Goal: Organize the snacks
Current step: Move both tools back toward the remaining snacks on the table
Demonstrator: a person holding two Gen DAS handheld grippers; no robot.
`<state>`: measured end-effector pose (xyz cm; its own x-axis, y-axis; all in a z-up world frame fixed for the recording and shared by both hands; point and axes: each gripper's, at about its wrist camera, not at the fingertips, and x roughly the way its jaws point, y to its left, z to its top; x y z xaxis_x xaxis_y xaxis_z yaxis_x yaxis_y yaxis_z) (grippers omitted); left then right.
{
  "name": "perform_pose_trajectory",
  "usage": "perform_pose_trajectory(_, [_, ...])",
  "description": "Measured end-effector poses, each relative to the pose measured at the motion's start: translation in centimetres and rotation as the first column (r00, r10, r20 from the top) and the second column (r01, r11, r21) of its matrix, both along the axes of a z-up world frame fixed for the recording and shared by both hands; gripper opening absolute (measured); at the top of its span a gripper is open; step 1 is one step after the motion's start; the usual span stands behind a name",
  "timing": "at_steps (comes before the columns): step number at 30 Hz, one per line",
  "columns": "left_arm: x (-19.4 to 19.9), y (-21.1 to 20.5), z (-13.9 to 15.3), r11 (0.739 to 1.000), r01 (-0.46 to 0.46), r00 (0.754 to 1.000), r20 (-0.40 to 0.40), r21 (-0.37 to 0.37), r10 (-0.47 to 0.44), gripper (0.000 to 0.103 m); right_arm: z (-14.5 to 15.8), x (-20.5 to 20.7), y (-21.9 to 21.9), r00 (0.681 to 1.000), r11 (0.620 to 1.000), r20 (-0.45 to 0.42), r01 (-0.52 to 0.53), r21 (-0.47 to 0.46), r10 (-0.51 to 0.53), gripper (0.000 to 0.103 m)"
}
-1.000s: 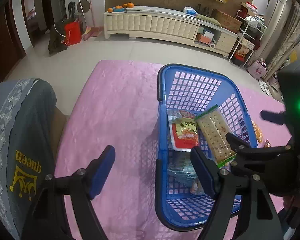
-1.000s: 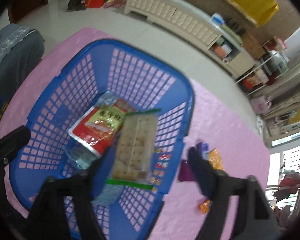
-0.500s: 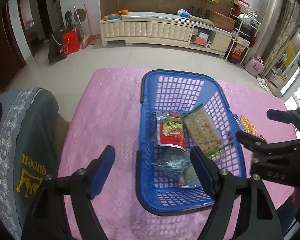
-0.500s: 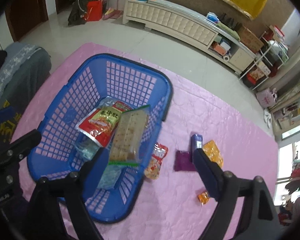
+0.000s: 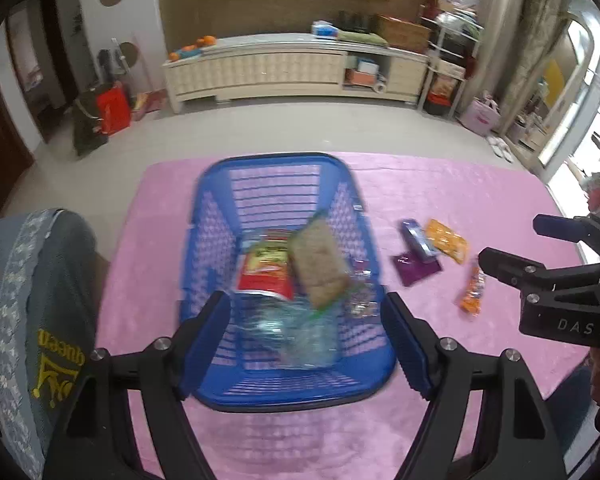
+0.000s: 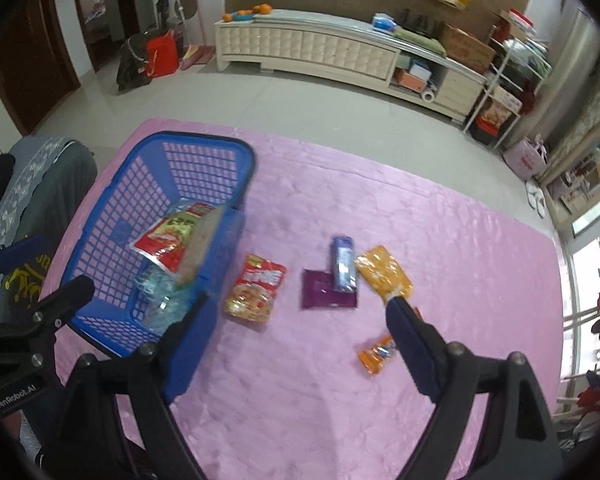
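The left gripper [image 5: 306, 344] has its jaws spread wide with nothing between them; it hangs above the near end of the blue basket [image 5: 216, 240]. The right gripper [image 6: 296, 332] also stands wide apart and empty, over bare pink cloth between the basket and the loose snacks.

Inside the basket lie a red and yellow snack bag [image 5: 266, 268], a cracker pack [image 5: 320, 268] tilted against the right wall, and a clear crinkled bag [image 5: 296, 332] at the near end; motion blur in the left wrist view makes what the clear bag holds hard to tell.

Just outside the basket's right wall, on the counter [image 6: 440, 220] with its pink cover, rests a red and orange snack packet [image 6: 256, 290]. Further right a purple packet [image 6: 324, 292] lies flat with a blue wrapped bar [image 6: 344, 264] overlapping its upper right corner. An orange packet [image 6: 384, 272] sits just beside the bar, its lower end behind the right gripper's right fingertip. A small orange candy wrapper [image 6: 376, 354] lies nearer, apart from the others.

At the left edge sits a grey garment with yellow lettering [image 5: 56, 340]. Beyond the counter is a tiled floor and a long cream cabinet [image 6: 320, 52] along the wall.
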<state>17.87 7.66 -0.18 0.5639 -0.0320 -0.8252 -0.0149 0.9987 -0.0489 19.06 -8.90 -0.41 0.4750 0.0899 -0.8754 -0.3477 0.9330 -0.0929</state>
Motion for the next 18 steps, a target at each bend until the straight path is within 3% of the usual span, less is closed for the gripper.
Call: perform_pose_trajectory(18, [3.8,-13.6,-3.1,0.975,0.217,0.974,-0.067,0.040,-0.214,0.079,-3.0,0.6,-14.1,0.986,0.984,-0.091,0.146,0.098,-0.138,0.089])
